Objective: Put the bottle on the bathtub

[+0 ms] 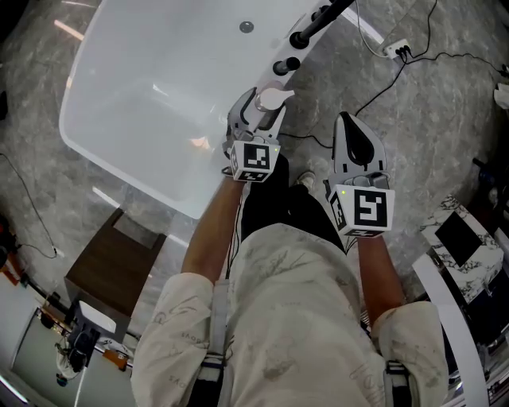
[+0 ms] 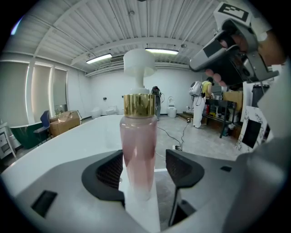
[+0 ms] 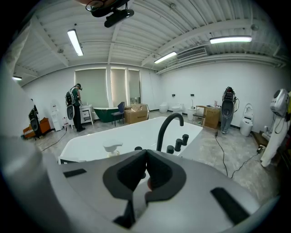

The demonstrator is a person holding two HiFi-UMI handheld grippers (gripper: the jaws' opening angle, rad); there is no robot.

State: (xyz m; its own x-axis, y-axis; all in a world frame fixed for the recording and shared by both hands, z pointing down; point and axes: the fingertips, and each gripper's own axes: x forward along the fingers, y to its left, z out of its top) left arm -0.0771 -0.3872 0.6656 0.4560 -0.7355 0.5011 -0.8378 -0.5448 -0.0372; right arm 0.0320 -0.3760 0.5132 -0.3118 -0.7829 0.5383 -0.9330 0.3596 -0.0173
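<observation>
A clear pink bottle [image 2: 138, 150] with a gold collar and a white pump head [image 1: 274, 97] stands upright on the white bathtub's [image 1: 143, 87] near rim [image 2: 68, 141]. My left gripper [image 2: 144, 166] is open around it, one pad on each side, with a visible gap at the right pad. In the head view the left gripper [image 1: 256, 119] sits at the tub's right edge. My right gripper [image 1: 346, 121] hangs over the floor to the right of it, shut with nothing held [image 3: 145, 166]. The pump head [image 3: 112, 148] shows at the left of the right gripper view.
A black curved faucet [image 1: 318, 24] and black knobs [image 1: 285, 65] stand on the tub rim beyond the bottle. A power strip with cables [image 1: 396, 49] lies on the stone floor. A wooden cabinet [image 1: 115, 274] stands at the lower left. People stand far off [image 3: 75, 107].
</observation>
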